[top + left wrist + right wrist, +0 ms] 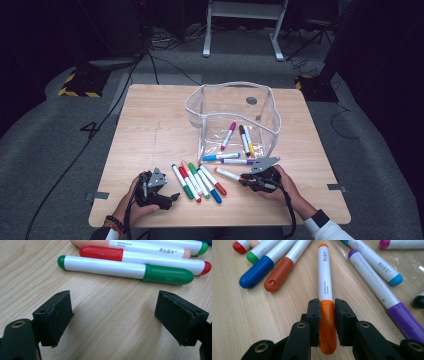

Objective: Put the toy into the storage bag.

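Clamping one orange marker [325, 297], right tool [327, 312] nears five others.

Dark room, grey carpet floor [45, 135], white table legs [242, 30] behind, floor cables [165, 67].

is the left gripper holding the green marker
No, in the left gripper view the left gripper has its jaws wide apart over bare wood, and the green marker lies beyond them, untouched.
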